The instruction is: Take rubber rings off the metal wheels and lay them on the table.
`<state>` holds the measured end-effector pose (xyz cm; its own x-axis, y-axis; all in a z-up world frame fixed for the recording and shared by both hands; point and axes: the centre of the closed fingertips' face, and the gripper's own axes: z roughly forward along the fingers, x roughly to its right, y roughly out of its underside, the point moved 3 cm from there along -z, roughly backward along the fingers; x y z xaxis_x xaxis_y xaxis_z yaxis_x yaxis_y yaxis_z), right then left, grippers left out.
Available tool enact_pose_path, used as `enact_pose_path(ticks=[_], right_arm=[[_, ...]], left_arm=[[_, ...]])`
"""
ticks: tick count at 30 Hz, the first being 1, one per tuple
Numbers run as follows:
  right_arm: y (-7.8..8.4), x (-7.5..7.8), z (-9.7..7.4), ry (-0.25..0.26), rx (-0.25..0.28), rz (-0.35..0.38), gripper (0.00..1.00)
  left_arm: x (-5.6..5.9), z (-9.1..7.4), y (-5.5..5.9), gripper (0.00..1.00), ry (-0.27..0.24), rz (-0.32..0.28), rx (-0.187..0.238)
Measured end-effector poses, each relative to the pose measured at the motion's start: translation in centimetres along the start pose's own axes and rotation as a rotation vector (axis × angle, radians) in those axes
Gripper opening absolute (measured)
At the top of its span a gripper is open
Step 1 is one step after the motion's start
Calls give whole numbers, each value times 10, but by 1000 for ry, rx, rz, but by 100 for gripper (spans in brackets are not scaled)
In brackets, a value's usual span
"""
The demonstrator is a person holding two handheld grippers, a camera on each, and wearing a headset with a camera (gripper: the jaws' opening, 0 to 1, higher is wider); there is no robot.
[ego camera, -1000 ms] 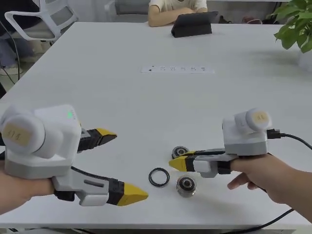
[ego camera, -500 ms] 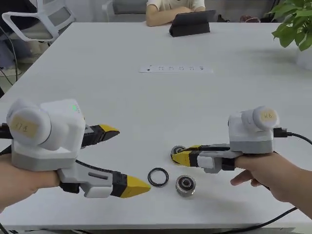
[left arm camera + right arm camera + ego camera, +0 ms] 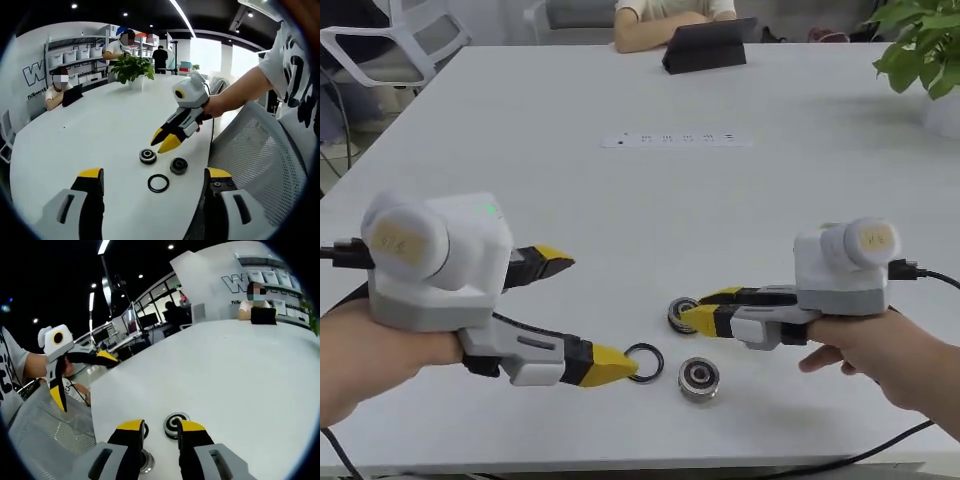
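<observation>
A loose black rubber ring lies flat on the white table. Just right of it stands a bare metal wheel. A second wheel, with a black ring around it, sits a little farther back. My left gripper is wide open, its lower tip at the loose ring's edge. My right gripper hovers by the ringed wheel, jaws narrowly apart and holding nothing.
A white strip with small marks lies mid-table. At the far edge a person sits behind a dark tablet. A potted plant stands at the back right, a mesh chair at the back left. The front table edge is close.
My left gripper has moved right, bringing its lower tip up to the loose ring. The right gripper has drifted slightly right. The wheels and ring have stayed put.
</observation>
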<state>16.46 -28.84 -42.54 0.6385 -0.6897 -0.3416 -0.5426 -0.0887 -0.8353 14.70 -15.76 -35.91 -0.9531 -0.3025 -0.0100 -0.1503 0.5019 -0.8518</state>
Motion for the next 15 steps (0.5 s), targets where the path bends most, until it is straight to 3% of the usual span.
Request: enact_pose_path(ticks=[15], right_arm=[[10, 11, -4, 49, -44, -151, 29]], left_arm=[[-7, 16, 1, 77, 4, 4, -11]])
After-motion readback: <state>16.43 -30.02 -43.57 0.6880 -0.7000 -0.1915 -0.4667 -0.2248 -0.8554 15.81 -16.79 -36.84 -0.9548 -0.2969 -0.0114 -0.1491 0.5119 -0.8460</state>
